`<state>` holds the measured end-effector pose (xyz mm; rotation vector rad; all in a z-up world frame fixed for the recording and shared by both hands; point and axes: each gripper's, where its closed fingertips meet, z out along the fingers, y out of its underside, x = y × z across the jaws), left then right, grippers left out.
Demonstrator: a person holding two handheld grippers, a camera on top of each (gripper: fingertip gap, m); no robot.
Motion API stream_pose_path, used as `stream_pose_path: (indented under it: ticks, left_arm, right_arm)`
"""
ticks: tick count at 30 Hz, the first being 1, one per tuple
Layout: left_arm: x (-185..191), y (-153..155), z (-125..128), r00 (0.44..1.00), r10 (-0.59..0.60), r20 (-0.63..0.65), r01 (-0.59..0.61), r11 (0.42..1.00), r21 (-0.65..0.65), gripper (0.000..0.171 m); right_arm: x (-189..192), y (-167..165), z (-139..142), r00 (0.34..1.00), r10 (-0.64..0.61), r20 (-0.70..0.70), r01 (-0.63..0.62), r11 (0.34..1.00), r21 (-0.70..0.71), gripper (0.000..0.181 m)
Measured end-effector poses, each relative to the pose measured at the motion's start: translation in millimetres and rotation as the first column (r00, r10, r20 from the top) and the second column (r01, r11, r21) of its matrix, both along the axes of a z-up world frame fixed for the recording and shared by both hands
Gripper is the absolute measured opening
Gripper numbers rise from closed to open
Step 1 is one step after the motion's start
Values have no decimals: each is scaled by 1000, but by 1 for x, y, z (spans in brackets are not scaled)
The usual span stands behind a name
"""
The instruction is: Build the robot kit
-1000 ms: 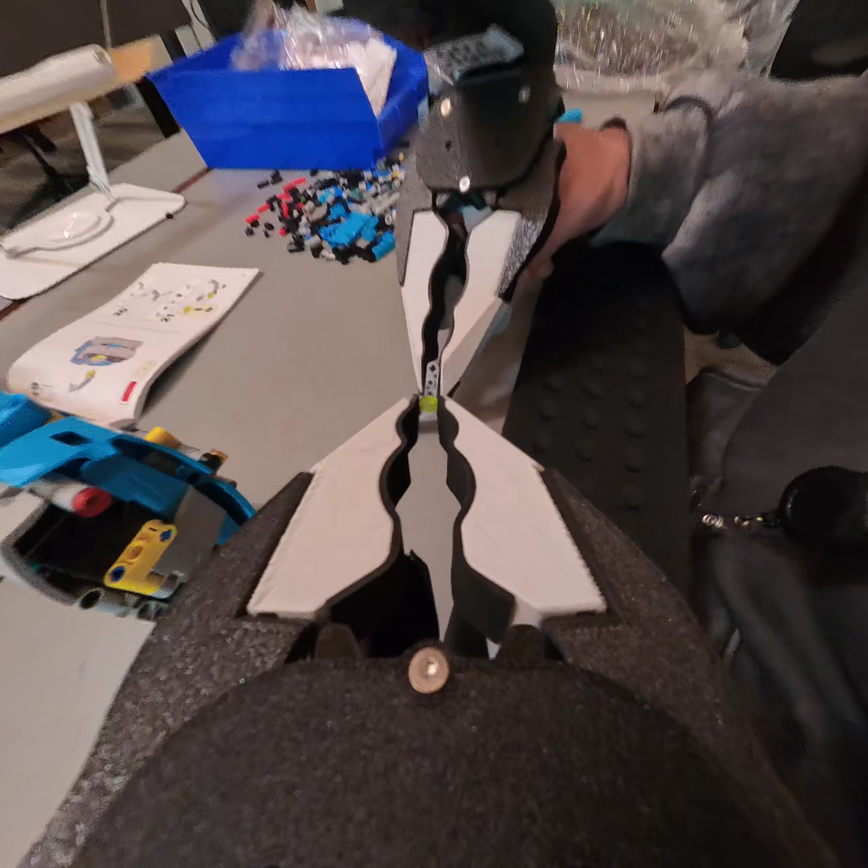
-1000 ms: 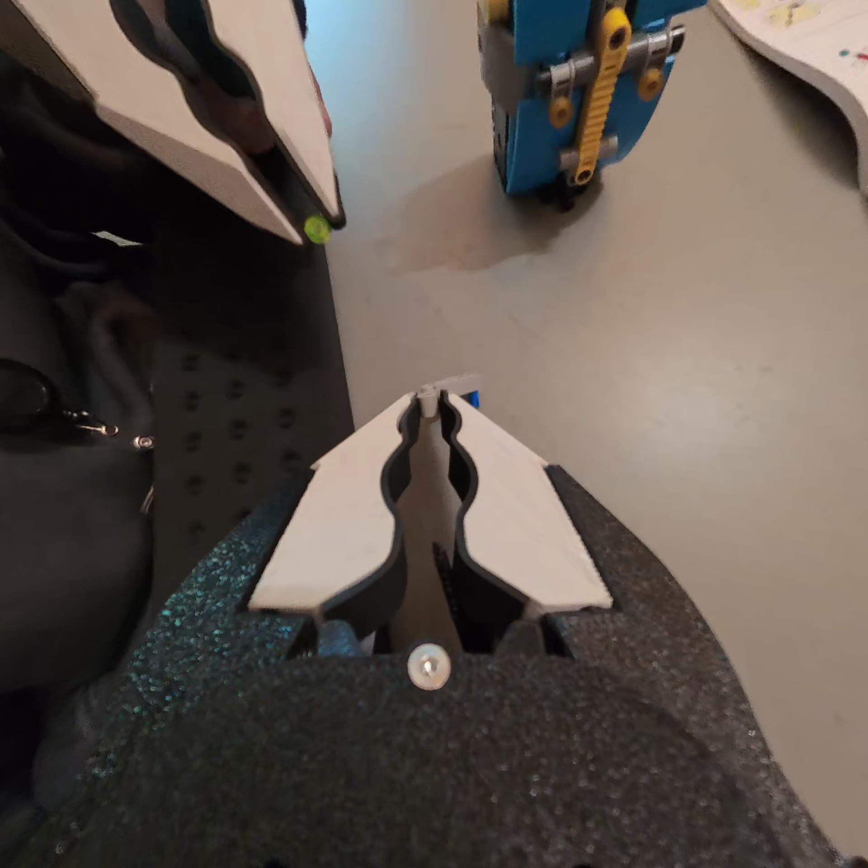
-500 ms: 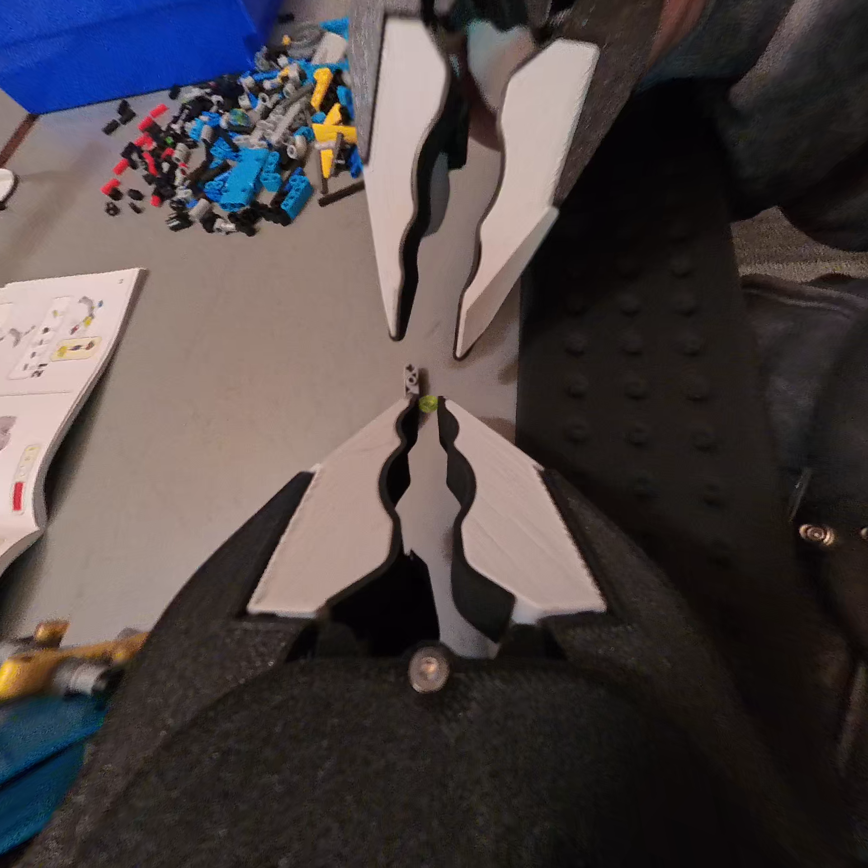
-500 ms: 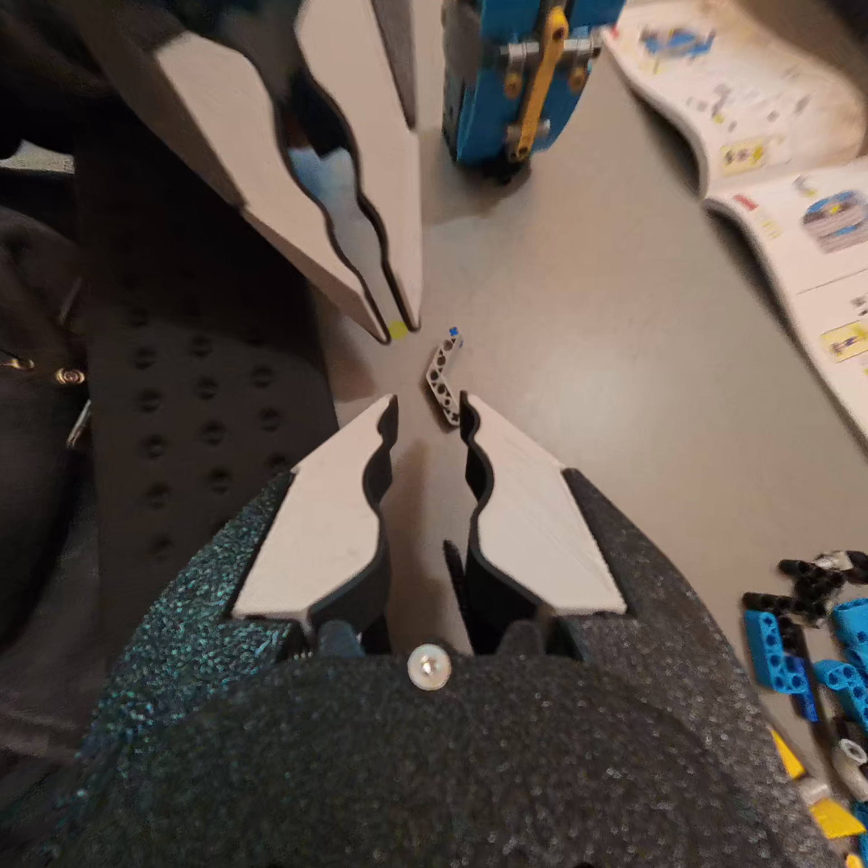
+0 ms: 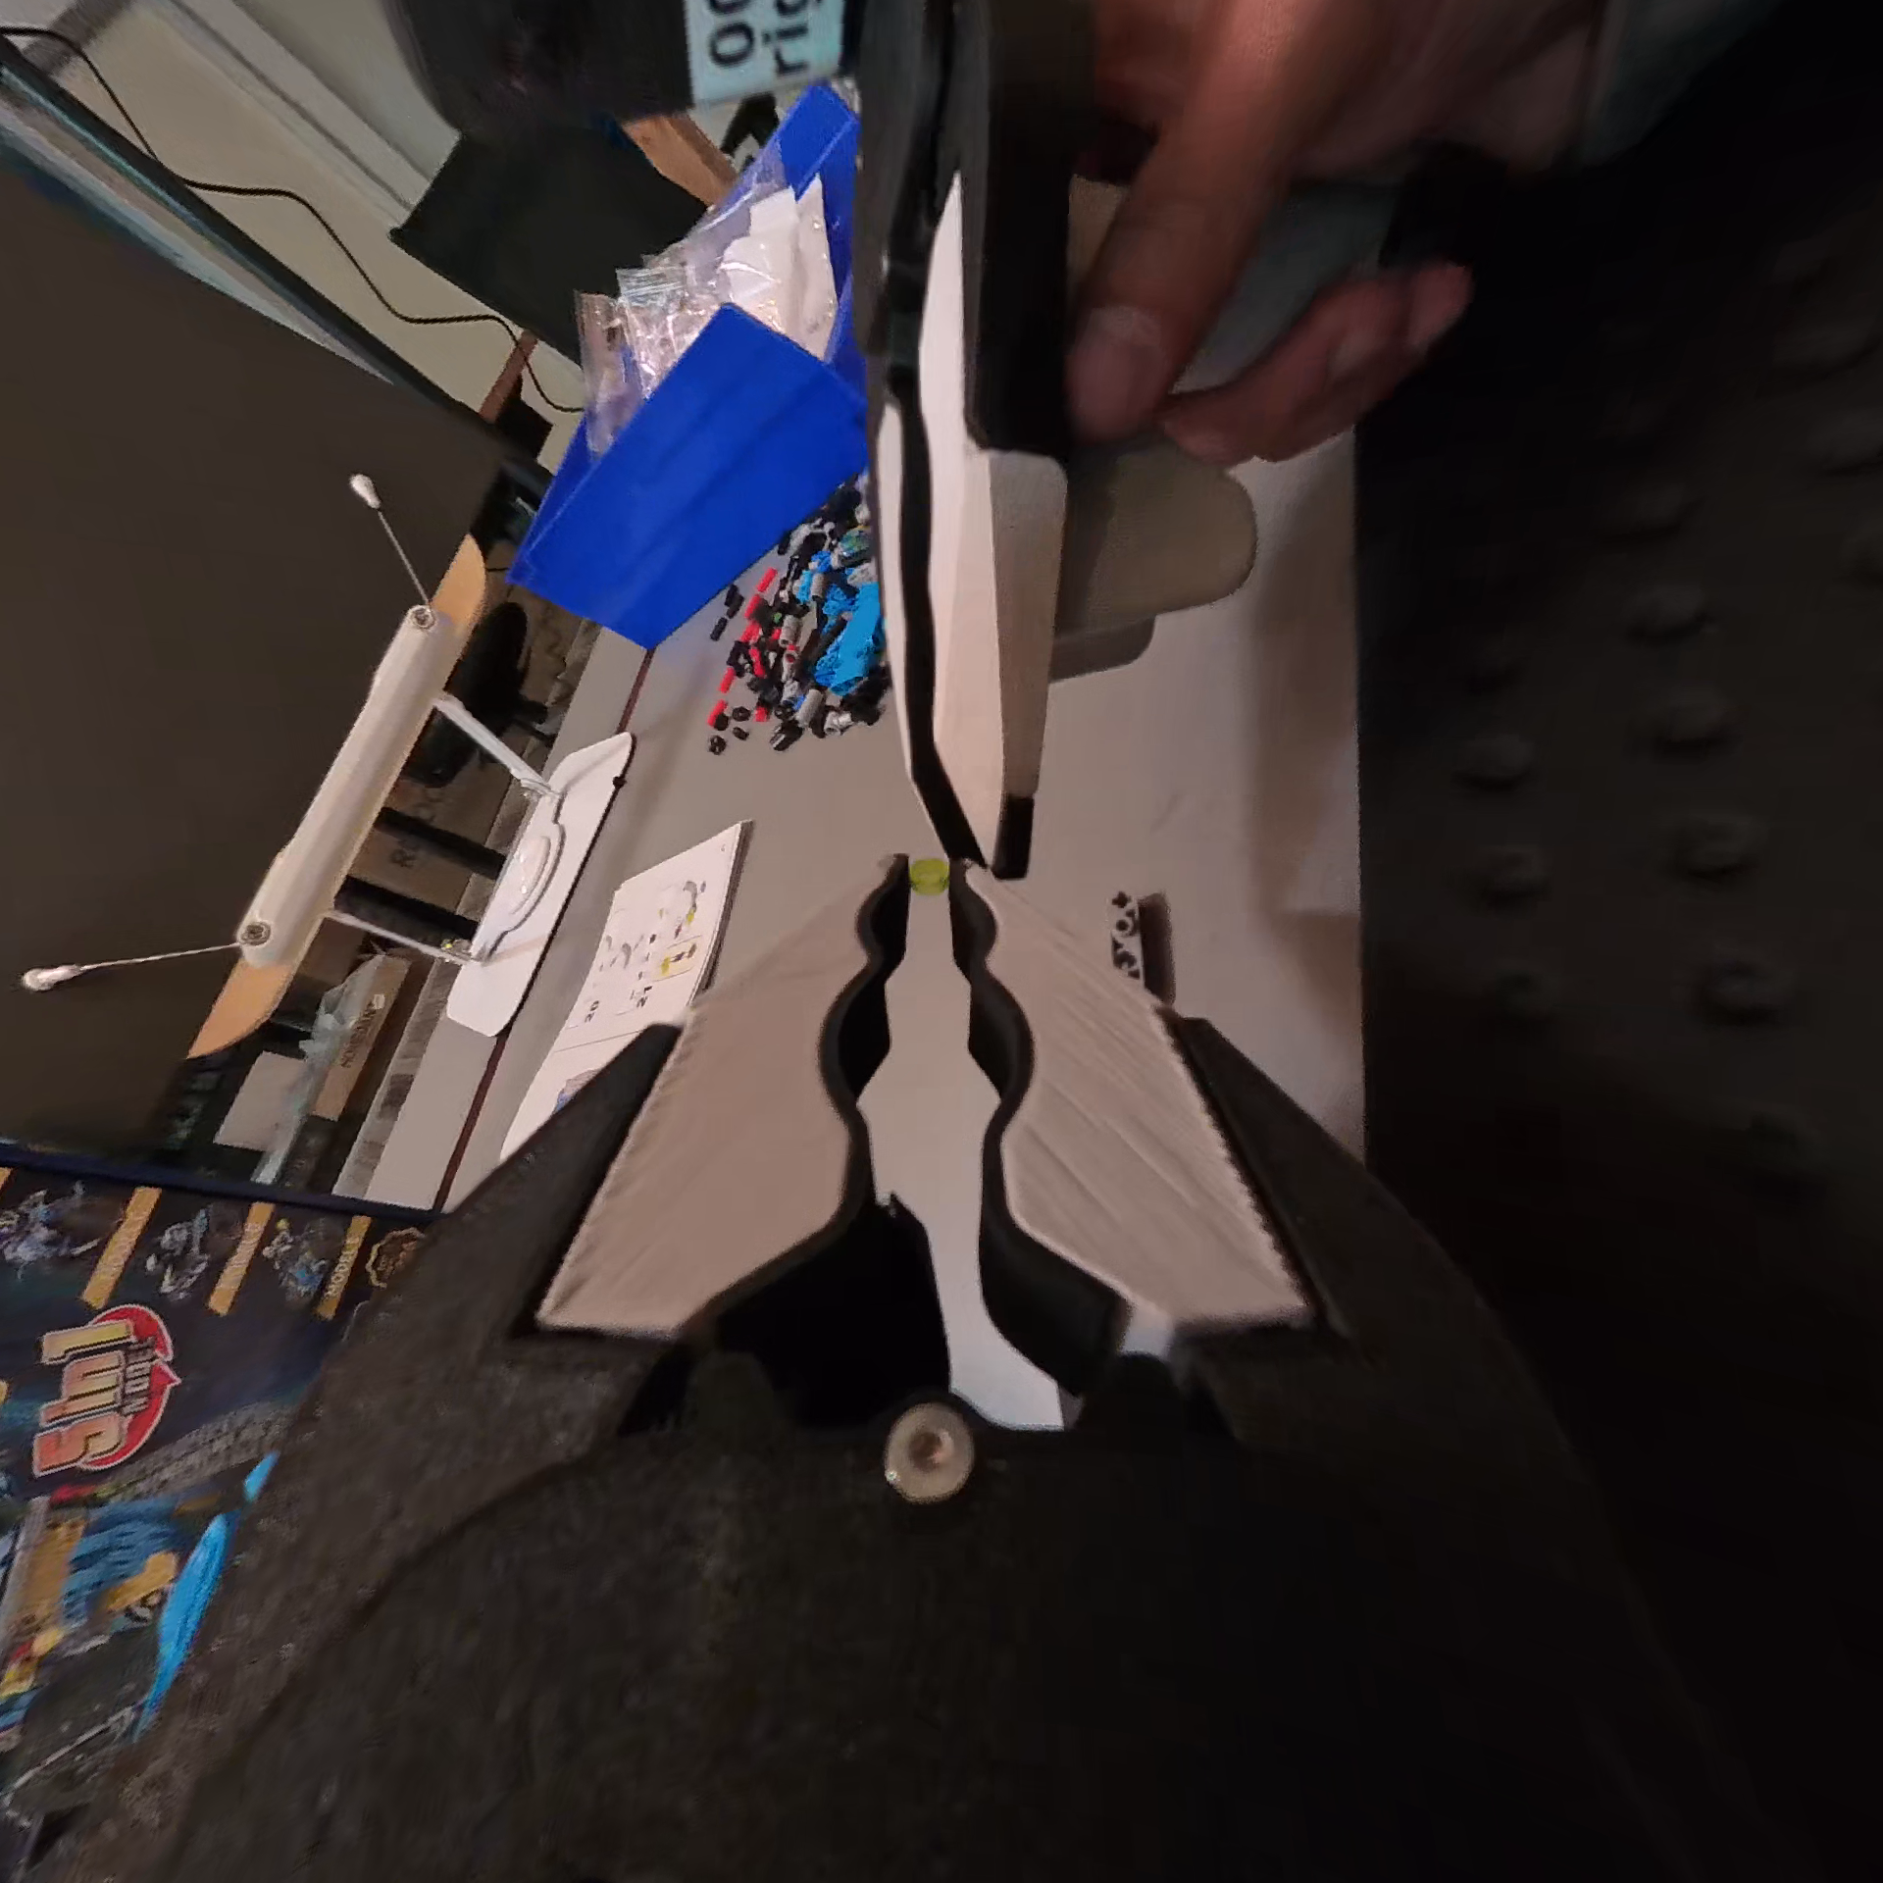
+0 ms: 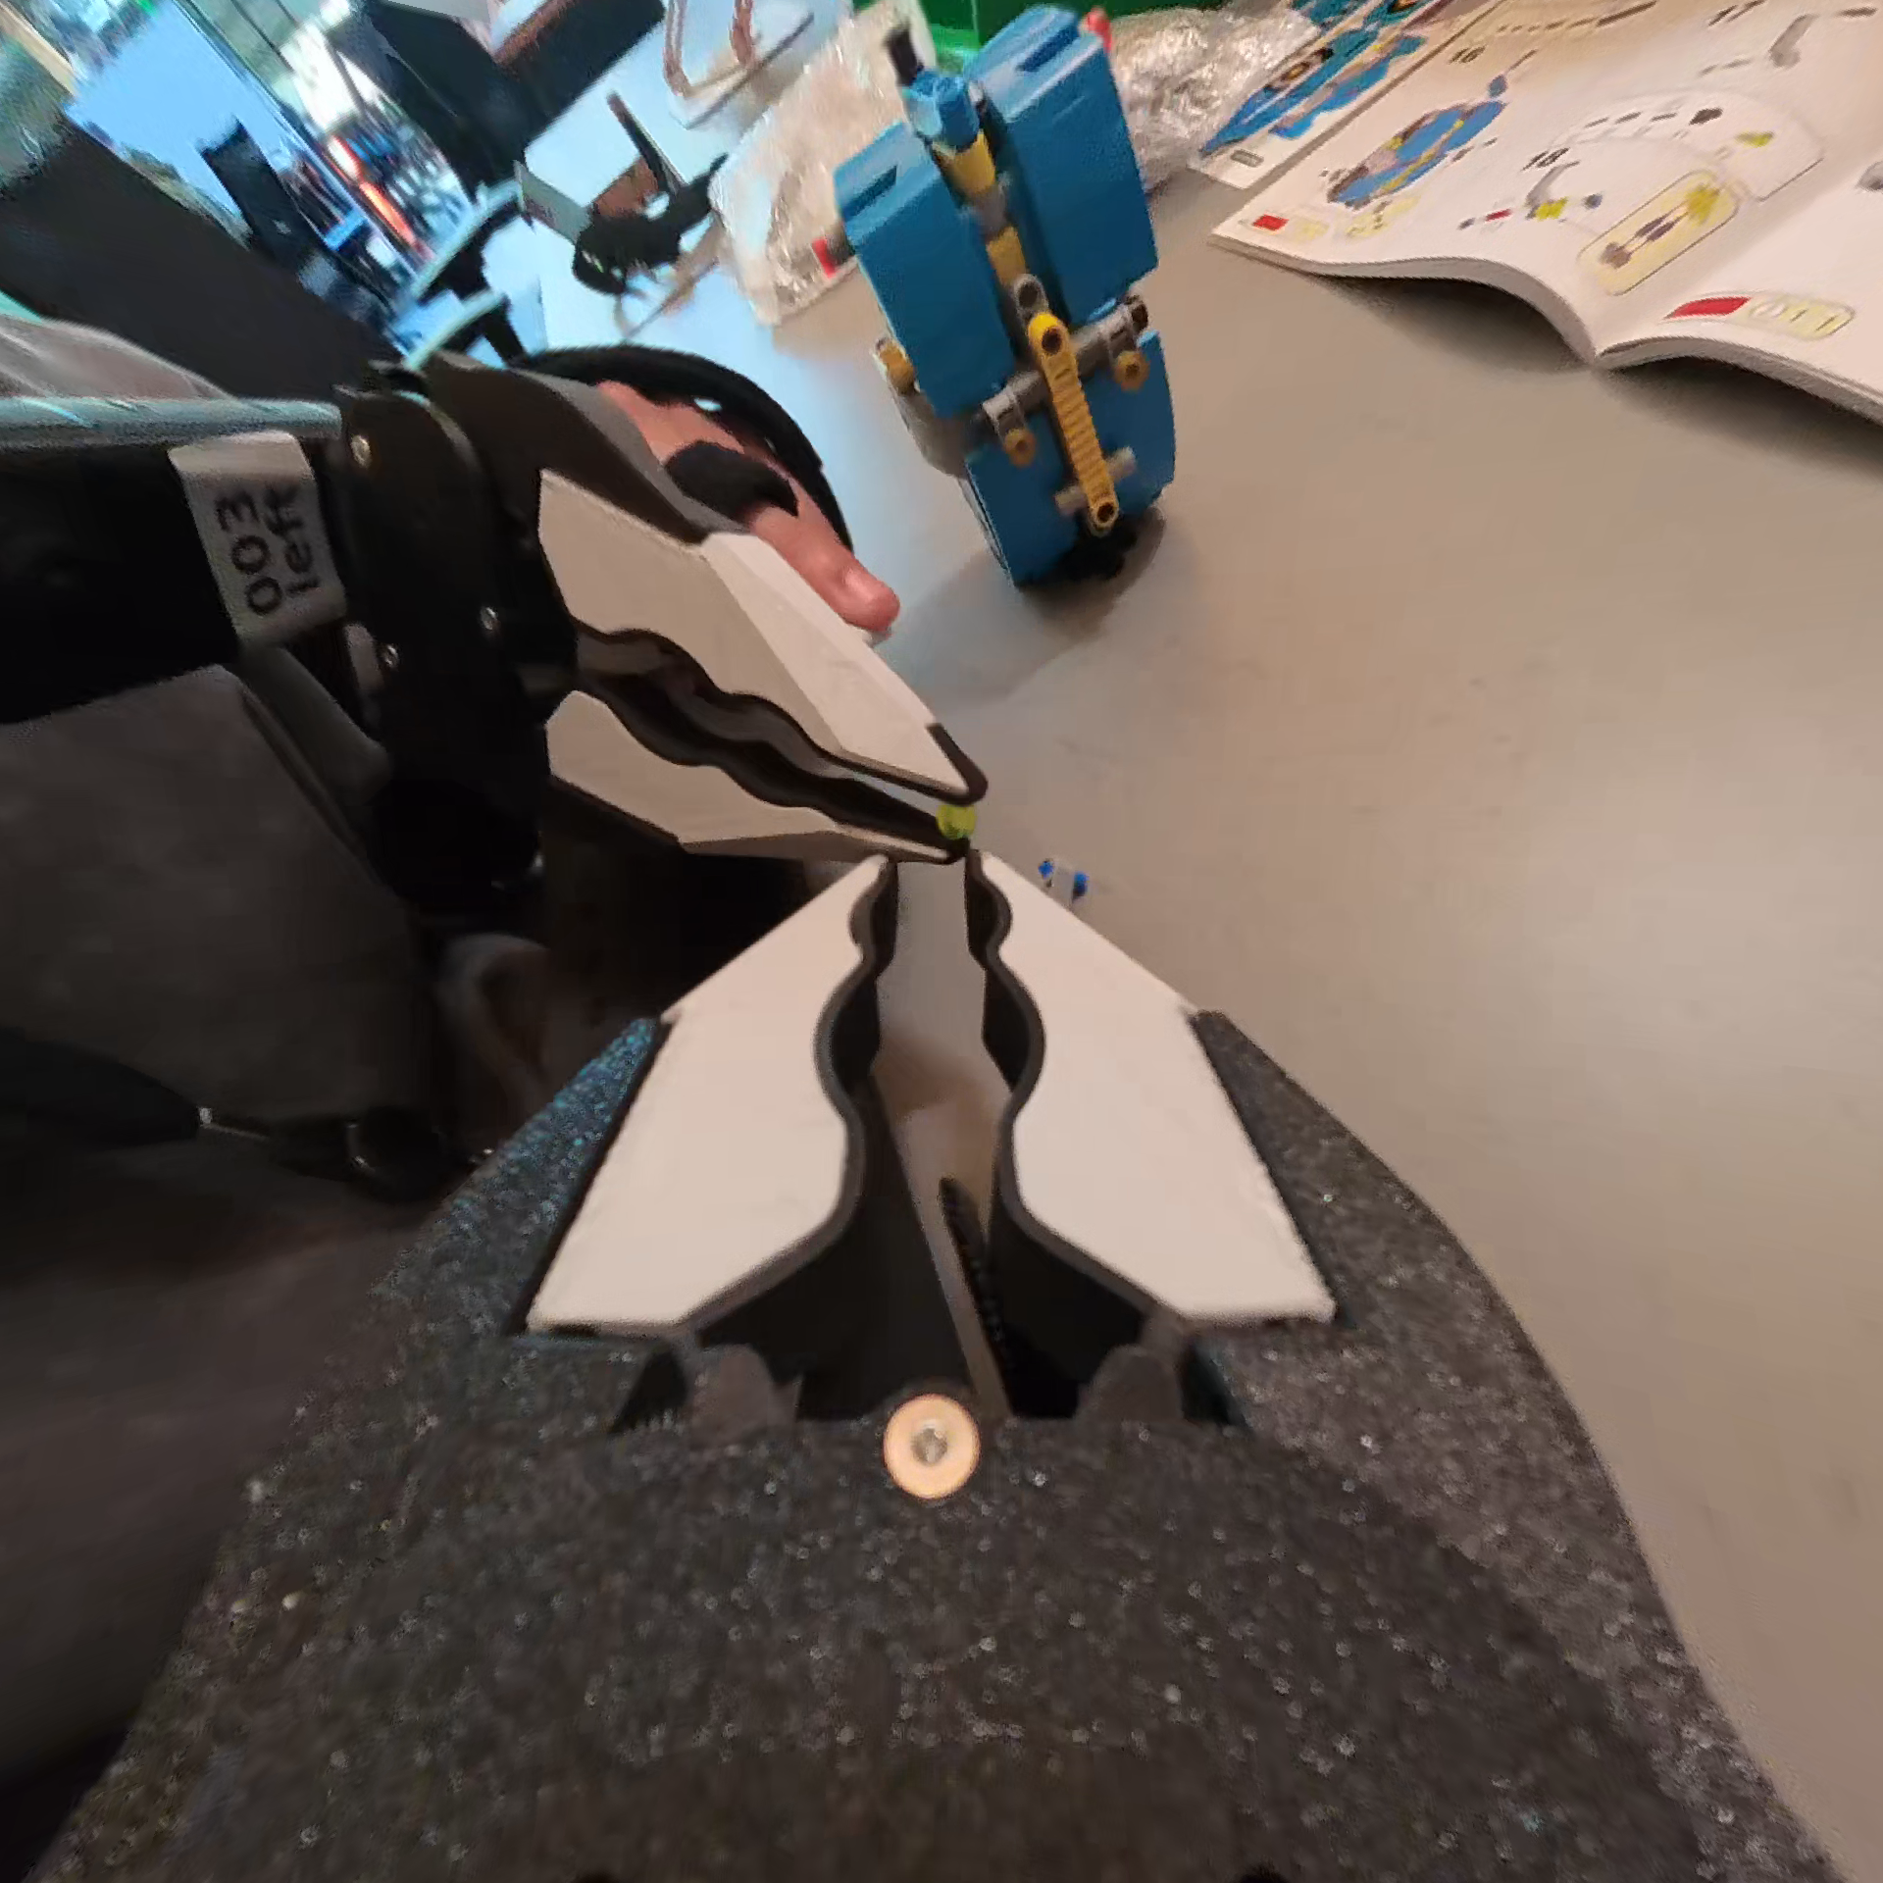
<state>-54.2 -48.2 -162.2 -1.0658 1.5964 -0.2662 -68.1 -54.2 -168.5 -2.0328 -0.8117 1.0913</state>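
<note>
The left claw (image 5: pixel 925 878) pinches a tiny lime-green round plastic piece (image 5: pixel 927 874) between its very tips, with a narrow gap behind it where the white fingers curve apart. In the right wrist view the same left claw (image 6: pixel 953 821) comes in from the left, tilted, the lime-green round piece (image 6: pixel 955 818) showing at its point.

The right claw (image 6: pixel 929 864) holds nothing: its white fingers stand slightly apart, and bare bench shows through the slot between them. Its tips sit just below the left claw's tips, close to touching. In the left wrist view the right claw (image 5: pixel 993 866) reaches down from above, seen edge-on, gripped by a person's hand (image 5: pixel 1253 214).

On the grey bench (image 6: pixel 1477 815), just beside the right claw's tips, lies a small grey perforated plastic beam with a blue end (image 6: pixel 1062 878); in the left wrist view the grey beam (image 5: pixel 1131 932) peeks out past the left claw's right finger.

Farther off stands a blue brick-built model with a yellow perforated beam down its middle (image 6: pixel 1029 336), upright on the bench. An open instruction booklet (image 6: pixel 1590 194) lies well to its right. The left wrist view also shows a heap of loose small blue, black and red building parts (image 5: pixel 805 652) and a blue plastic bin (image 5: pixel 703 499) beyond it.
</note>
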Motion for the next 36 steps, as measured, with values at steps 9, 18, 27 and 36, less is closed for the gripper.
stream_pose_path:
  ticks: [9, 18, 27, 36]
  left_arm:
    - [-3, 5, -1, 998, 52, -23, -50, 997, 63, 7]
    - [-5, 5, -8, 994, 89, -69, -83, 993, 88, 7]
    - [-6, -3, 3, 996, 87, -15, -86, 993, 81, 7]
    - [-4, -24, 6, 1000, -6, 0, 6, 990, 143, 7]
  right_arm:
    - [2, 12, 7, 987, -163, 3, 163, 987, -5, 15]
    - [3, 14, 13, 927, -374, 26, 372, 927, 46, 19]
    - [-4, 3, 19, 909, -414, 48, 409, 908, 86, 14]
    - [-8, -16, 14, 954, -281, -101, 275, 959, -65, 17]
